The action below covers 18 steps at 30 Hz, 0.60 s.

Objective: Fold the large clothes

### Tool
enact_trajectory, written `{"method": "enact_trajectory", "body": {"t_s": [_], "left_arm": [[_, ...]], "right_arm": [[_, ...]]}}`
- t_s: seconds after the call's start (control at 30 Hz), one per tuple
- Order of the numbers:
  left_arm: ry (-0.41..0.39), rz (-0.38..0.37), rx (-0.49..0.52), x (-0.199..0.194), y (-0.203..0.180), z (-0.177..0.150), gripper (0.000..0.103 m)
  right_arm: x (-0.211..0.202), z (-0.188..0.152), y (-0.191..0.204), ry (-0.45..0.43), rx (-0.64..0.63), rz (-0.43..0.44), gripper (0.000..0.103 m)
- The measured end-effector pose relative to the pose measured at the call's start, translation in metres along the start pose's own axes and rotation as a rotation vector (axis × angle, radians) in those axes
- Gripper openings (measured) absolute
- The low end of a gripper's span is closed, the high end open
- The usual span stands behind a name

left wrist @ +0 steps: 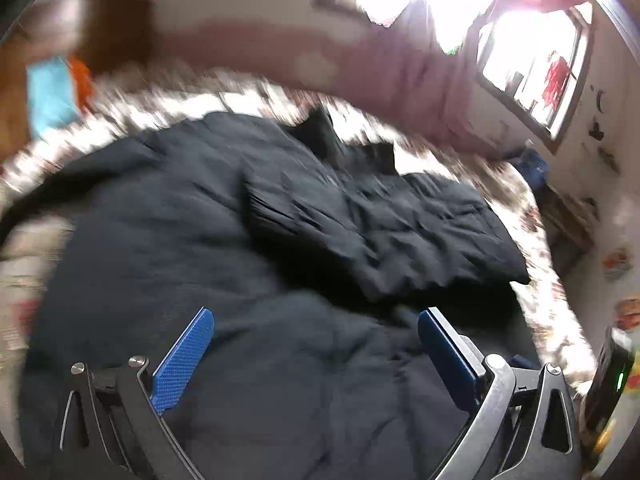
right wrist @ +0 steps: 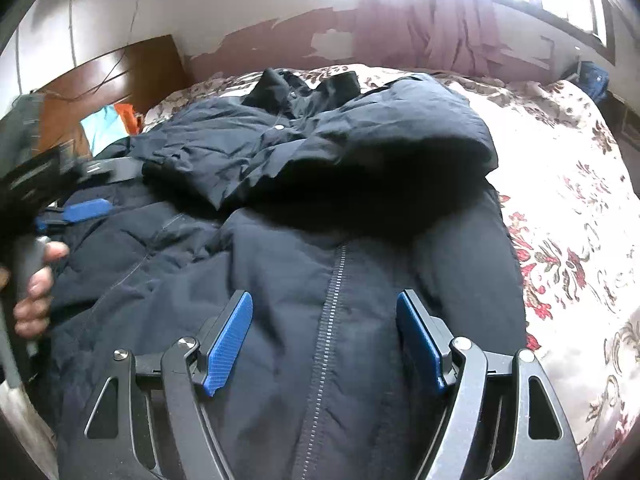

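A home bedroom: a bed with a floral cream-and-red bedspread point(right wrist: 560, 208), a brown wooden headboard point(right wrist: 132, 76), peeling pink-painted walls point(right wrist: 272, 40) and bright windows with pink curtains point(right wrist: 440, 28).

the dark navy padded jacket point(right wrist: 280, 280) lies spread on the floral-patterned bed point(right wrist: 560, 184), reaching from the near edge almost to the far edge. one sleeve point(right wrist: 360, 152) lies folded across its upper part. the right gripper point(right wrist: 324, 336) hangs over the jacket's zipper point(right wrist: 330, 320) near the near edge; the left gripper point(right wrist: 86, 210) sits over the jacket by the left edge.
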<state>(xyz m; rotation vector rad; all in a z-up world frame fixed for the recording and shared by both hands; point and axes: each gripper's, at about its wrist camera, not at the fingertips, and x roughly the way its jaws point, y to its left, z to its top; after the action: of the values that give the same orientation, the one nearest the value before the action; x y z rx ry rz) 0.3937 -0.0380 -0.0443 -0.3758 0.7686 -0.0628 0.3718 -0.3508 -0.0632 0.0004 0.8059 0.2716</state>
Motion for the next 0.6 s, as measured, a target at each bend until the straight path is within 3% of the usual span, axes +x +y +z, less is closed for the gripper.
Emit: {"method": "enact_trajectory", "body": {"t_s": [0.13, 0.27, 0.37, 0.4, 0.5, 0.53, 0.6], "left_arm": [[0.086, -0.071, -0.215, 0.049, 0.019, 0.020, 0.102], [0.042, -0.098, -0.421, 0.069, 0.043, 0.032, 0.102], [0.028, -0.069, -0.502, 0.077, 0.046, 0.040, 0.101], [0.021, -0.058, -0.514, 0.078, 0.048, 0.043, 0.094], [0.002, 0.045, -0.513, 0.076, 0.049, 0.050, 0.034], [0.004, 0.062, -0.509, 0.078, 0.051, 0.050, 0.019], [-0.014, 0.029, -0.514, 0.075, 0.059, 0.051, 0.012]], "right_arm": [[0.002, -0.001, -0.009, -0.017, 0.057, 0.010, 0.070], [0.006, -0.002, -0.010, -0.024, 0.062, 0.013, 0.070], [0.010, 0.000, -0.005, -0.020, 0.050, -0.006, 0.070], [0.011, 0.002, -0.004, -0.017, 0.050, -0.010, 0.070], [0.010, 0.012, -0.004, -0.008, 0.055, -0.018, 0.070], [0.010, 0.016, -0.004, -0.012, 0.055, -0.023, 0.070], [0.005, 0.031, -0.005, -0.039, 0.041, -0.060, 0.070]]}}
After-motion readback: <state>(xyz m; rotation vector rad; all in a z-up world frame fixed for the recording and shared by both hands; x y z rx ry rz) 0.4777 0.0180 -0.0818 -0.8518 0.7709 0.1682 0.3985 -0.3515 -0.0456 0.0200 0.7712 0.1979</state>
